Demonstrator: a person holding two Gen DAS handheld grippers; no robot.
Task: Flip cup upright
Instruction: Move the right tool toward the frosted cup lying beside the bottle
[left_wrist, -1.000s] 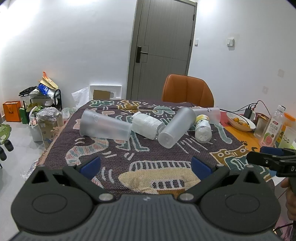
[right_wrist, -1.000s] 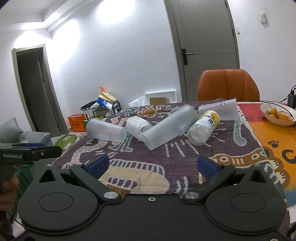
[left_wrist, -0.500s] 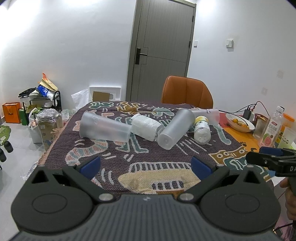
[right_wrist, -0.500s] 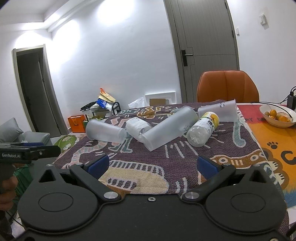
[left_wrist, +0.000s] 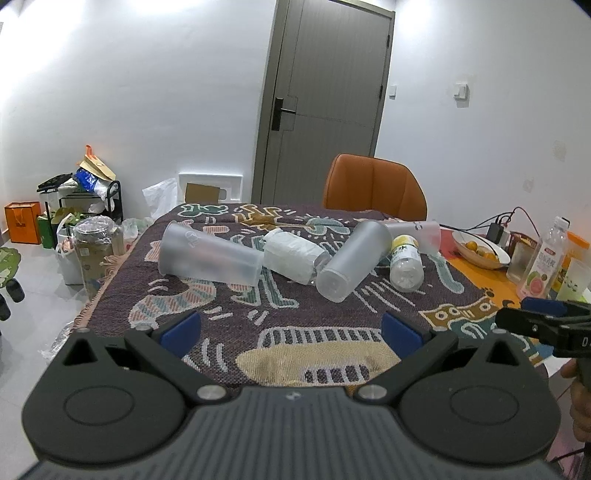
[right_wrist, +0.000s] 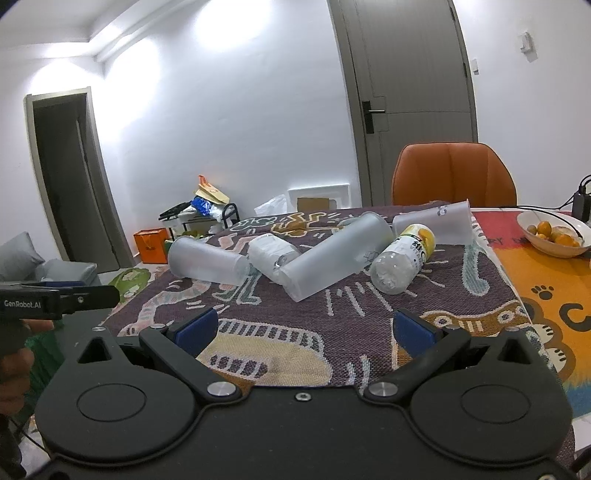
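Left wrist: toppled cup lies beyond both spread tongs (nothing gripped).

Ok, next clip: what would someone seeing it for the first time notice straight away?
A heap of frosted cups and bottles lying on their sides across the patterned cloth, none upright; the yellow-labelled bottle stands out among them. Behind the table sits an orange chair. Both the left gripper and the right gripper are open and empty, short of the pile.
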